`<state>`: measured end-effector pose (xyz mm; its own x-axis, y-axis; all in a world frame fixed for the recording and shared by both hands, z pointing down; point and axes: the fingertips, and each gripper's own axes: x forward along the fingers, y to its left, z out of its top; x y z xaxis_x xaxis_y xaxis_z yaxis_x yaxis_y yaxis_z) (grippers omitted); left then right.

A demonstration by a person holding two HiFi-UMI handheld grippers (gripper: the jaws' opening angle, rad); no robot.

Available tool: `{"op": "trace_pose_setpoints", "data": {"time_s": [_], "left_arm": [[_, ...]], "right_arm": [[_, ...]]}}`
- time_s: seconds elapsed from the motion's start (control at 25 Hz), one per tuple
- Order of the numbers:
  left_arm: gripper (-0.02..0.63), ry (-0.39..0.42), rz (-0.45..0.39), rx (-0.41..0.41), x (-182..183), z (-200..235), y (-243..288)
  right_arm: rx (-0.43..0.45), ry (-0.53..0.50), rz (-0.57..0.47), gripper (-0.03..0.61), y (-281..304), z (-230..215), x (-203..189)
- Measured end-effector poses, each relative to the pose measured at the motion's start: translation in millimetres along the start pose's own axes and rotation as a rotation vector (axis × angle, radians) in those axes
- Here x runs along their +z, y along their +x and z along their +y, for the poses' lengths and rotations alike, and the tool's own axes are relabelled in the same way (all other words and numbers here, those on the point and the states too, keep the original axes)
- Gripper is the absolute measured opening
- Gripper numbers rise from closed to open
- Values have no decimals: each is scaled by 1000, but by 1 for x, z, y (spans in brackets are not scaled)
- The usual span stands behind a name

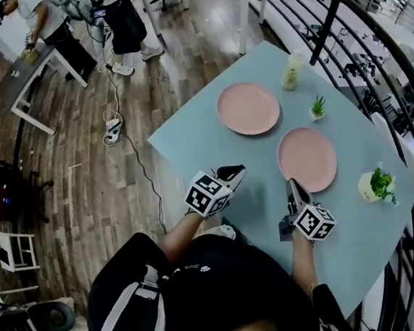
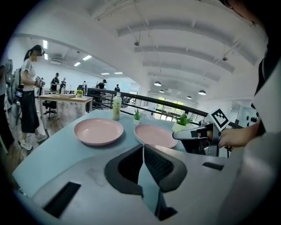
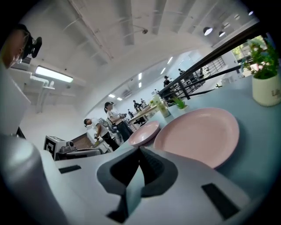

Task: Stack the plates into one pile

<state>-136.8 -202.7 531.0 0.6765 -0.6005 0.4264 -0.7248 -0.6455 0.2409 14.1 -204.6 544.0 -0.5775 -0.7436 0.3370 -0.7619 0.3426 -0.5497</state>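
Observation:
Two pink plates lie apart on the light blue table [image 1: 211, 135]: the far plate [image 1: 248, 108] and the near plate [image 1: 307, 159]. My left gripper [image 1: 233, 171] hovers over the table's near part, left of the near plate, shut and empty. My right gripper [image 1: 292, 184] is just short of the near plate's front rim, also shut and empty. The left gripper view shows its jaw tips [image 2: 142, 146] meeting, with the far plate [image 2: 98, 130] and near plate [image 2: 156, 135] beyond. The right gripper view shows closed tips [image 3: 139, 148] just before the near plate [image 3: 199, 134].
A pale bottle [image 1: 292, 71] and a tiny potted plant [image 1: 318, 107] stand at the far side. A bigger potted plant [image 1: 376, 185] sits right of the near plate. A black railing [image 1: 394, 70] runs along the right. People stand at desks [image 1: 34, 68] across the wooden floor.

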Motion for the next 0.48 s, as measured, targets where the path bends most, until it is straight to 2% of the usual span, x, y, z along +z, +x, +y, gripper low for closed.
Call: {"op": "trace_pose_setpoints", "data": {"time_s": [0.12, 0.32, 0.48], "left_arm": [[21, -18, 3, 64, -12, 6, -32], [21, -104, -18, 167, -25, 23, -73], [21, -125, -22, 214, -40, 29, -92]], "right_arm": [[79, -21, 38, 0, 11, 28, -13], [171, -29, 101, 0, 31, 55, -27], [243, -40, 127, 0, 37, 72, -42]]}}
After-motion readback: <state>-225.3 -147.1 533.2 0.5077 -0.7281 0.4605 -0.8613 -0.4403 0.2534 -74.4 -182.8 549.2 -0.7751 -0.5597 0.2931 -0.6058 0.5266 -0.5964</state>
